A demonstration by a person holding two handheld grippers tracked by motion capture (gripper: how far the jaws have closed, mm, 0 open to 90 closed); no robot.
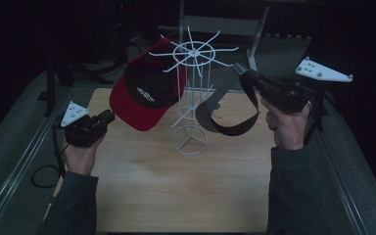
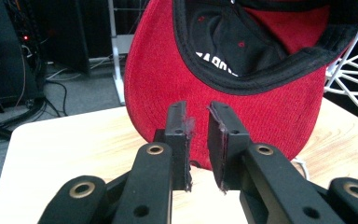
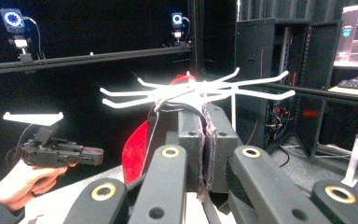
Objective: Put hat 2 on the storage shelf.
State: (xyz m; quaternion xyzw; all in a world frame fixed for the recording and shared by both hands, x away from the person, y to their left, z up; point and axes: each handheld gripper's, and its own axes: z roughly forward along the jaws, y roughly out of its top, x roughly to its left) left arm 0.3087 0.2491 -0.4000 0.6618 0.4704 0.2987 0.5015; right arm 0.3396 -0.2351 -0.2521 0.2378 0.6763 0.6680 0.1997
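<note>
On the wooden table (image 1: pixel 176 196):
Rack (image 1: pixel 191 98): white wire, upright, red cap (image 1: pixel 142 103) hanging.
Left gripper (image 2: pixel 198 126): jaws slightly parted, empty, just short of the cap's brim.
Right gripper (image 3: pixel 204 140): pressed together on grey cap (image 1: pixel 225 112), at the rack's arms.

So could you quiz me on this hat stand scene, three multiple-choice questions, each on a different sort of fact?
1. Where is the red cap?
A. flat on the table
B. hanging on the white wire rack
C. on the floor

2. How many sets of tongs are in use?
A. one
B. two
C. three

3. What are the right tongs doing?
A. pinching the grey visor
B. standing open with nothing between them
C. resting on the table

Answers: 1 B, the cap hangs off a rack arm, clear of the wooden table. 2 B, one set per hand, the left tongs near the cap. 3 A, they are closed on the visor's band beside the rack.
</note>
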